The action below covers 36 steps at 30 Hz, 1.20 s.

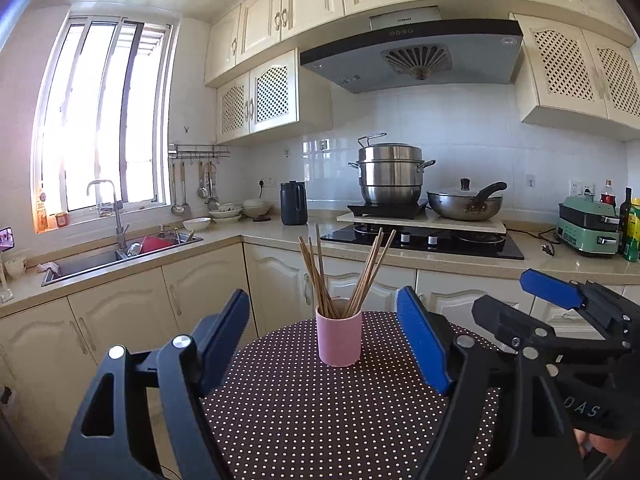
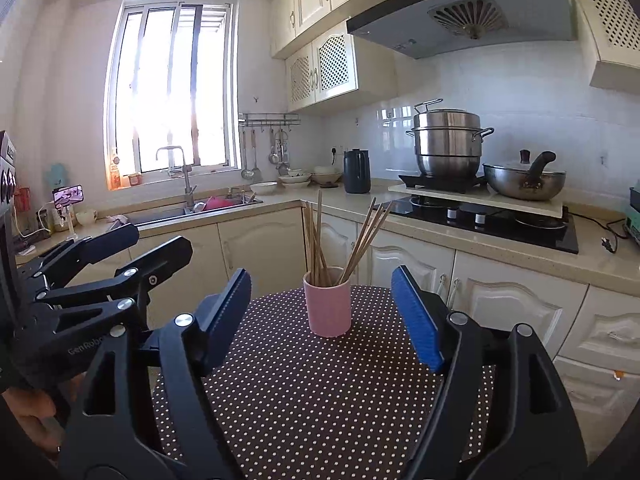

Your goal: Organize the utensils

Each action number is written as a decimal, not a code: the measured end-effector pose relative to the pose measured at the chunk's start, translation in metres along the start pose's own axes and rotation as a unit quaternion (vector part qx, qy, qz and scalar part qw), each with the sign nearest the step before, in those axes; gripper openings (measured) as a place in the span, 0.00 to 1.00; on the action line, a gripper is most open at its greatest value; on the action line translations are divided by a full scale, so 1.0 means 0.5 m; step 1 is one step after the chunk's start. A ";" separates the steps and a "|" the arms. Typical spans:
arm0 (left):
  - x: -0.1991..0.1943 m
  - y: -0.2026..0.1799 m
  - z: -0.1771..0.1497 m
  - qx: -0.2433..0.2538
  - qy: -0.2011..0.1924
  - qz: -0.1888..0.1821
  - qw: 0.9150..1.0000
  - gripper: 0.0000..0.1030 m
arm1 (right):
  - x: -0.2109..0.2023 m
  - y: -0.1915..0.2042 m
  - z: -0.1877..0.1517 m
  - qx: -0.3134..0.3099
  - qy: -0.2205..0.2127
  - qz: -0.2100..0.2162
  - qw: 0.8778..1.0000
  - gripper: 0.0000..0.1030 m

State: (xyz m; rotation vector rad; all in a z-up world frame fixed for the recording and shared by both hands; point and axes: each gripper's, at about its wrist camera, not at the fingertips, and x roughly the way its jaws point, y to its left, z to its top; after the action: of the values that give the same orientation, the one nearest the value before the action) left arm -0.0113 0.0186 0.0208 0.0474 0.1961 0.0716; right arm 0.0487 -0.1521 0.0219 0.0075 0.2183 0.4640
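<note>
on dotted table (image 1: 320,420), pink cup (image 1: 339,338), wooden chopsticks (image 1: 360,276)

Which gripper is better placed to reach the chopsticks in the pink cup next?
Marginally the right gripper: the pink cup of chopsticks sits centred between its open fingers. Left gripper is open too.

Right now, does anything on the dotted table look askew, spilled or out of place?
Nothing is spilled or damaged. The pink cup stands upright on the dotted table. The chopsticks in it splay into two loose bunches leaning opposite ways rather than standing together. The left gripper and right gripper have their jaws open, touching nothing.
</note>
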 end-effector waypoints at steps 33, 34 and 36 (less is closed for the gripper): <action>-0.118 -0.060 0.012 0.001 -0.059 -0.019 0.998 0.73 | -0.168 0.010 -0.009 -0.008 -0.068 -0.096 0.993 0.83; -0.118 -0.061 0.011 0.001 -0.060 -0.019 0.998 0.73 | -0.169 0.010 -0.009 -0.008 -0.070 -0.098 0.993 0.83; -0.116 -0.061 0.010 0.000 -0.060 -0.019 0.998 0.73 | -0.170 0.007 -0.010 -0.008 -0.071 -0.101 0.992 0.83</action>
State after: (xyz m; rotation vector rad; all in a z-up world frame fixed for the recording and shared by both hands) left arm -0.0652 -0.0164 0.0355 0.0478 0.0761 0.0301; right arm -0.0281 -0.1869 0.0348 0.0021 0.0736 0.2628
